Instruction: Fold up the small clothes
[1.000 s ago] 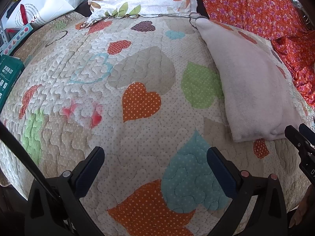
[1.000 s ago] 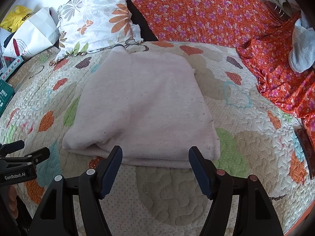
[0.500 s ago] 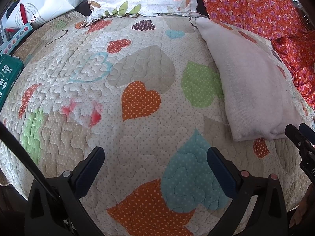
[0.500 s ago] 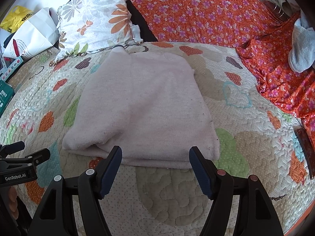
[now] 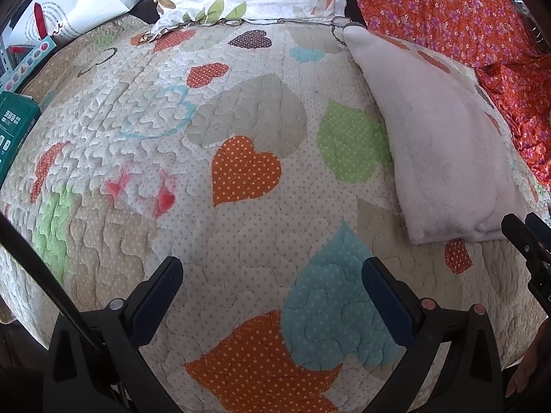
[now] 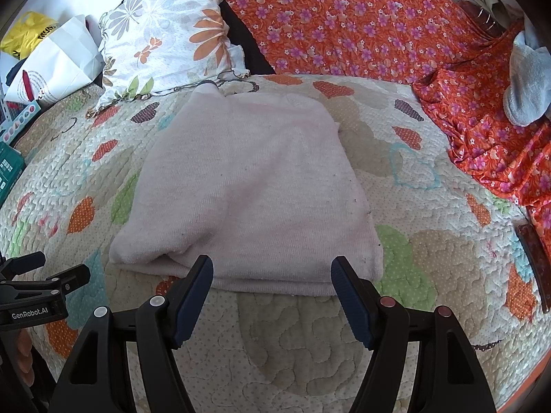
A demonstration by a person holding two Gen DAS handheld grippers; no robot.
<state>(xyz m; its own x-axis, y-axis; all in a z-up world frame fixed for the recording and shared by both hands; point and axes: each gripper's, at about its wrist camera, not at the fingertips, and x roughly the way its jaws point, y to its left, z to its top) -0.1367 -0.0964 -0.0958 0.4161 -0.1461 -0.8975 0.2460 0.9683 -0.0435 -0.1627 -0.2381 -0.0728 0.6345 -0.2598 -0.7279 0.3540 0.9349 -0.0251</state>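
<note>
Right gripper [image 6: 272,296] fingers spread wide, nothing held, hovering over the quilted bed [image 6: 430,258] just short of the pink garment [image 6: 248,192]. Its folded near hem lies straight ahead, crosswise between the fingertips; long axis runs away toward the floral pillow [image 6: 165,41] at the bed's far edge. Left gripper [image 5: 272,289] also wide open and empty, over bare quilt; the garment sits well off to its right. My read: right hand is nearer, so it leads on the near hem.
</note>
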